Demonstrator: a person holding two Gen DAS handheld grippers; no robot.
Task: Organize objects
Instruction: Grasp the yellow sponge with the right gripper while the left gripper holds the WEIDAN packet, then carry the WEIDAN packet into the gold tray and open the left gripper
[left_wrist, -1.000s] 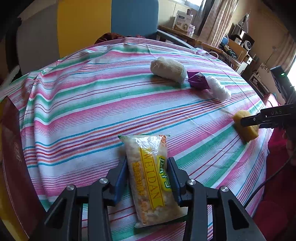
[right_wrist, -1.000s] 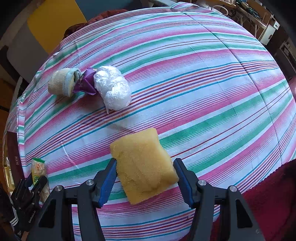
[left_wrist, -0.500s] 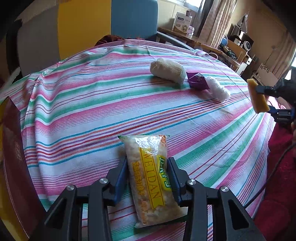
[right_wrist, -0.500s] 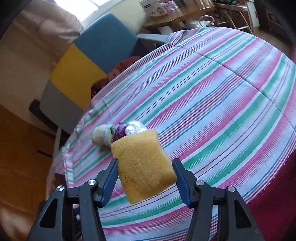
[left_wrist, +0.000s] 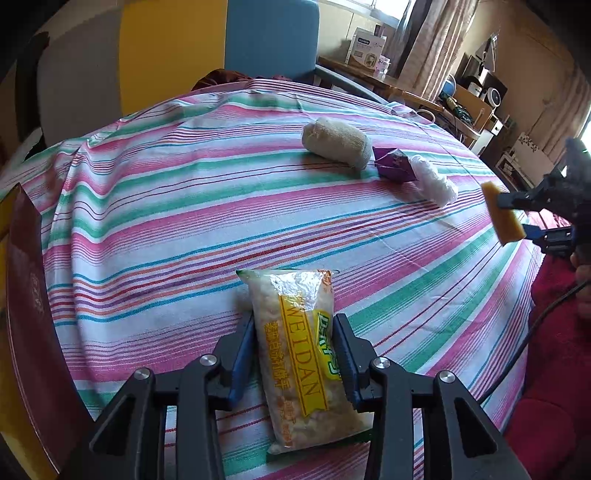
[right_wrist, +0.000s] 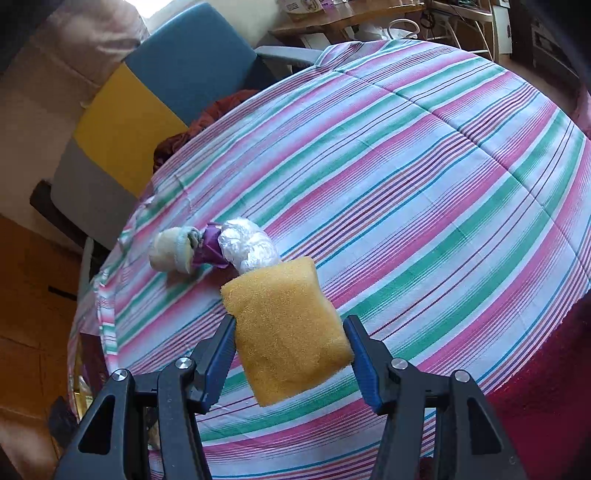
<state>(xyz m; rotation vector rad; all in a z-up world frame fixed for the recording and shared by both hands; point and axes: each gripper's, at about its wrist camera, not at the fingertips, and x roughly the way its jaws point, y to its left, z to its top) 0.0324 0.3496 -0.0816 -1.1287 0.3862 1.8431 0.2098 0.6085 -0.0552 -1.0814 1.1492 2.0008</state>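
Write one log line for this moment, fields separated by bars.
left gripper: shut on snack packet, on tablecloth | right gripper: shut on sponge, lifted

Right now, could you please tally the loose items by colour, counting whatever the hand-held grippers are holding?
Yellow: 2, sponge and snack packet
Cream: 1, rolled sock
Purple: 1, small packet
White: 1, plastic bundle
Total: 5

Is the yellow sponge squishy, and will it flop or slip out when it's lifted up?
Probably squishy: the sponge looks porous. It seems light, since the right tool holds it clear of the tablecloth by its sides. It keeps its shape, so likely not floppy, and the rough surface should resist slipping.
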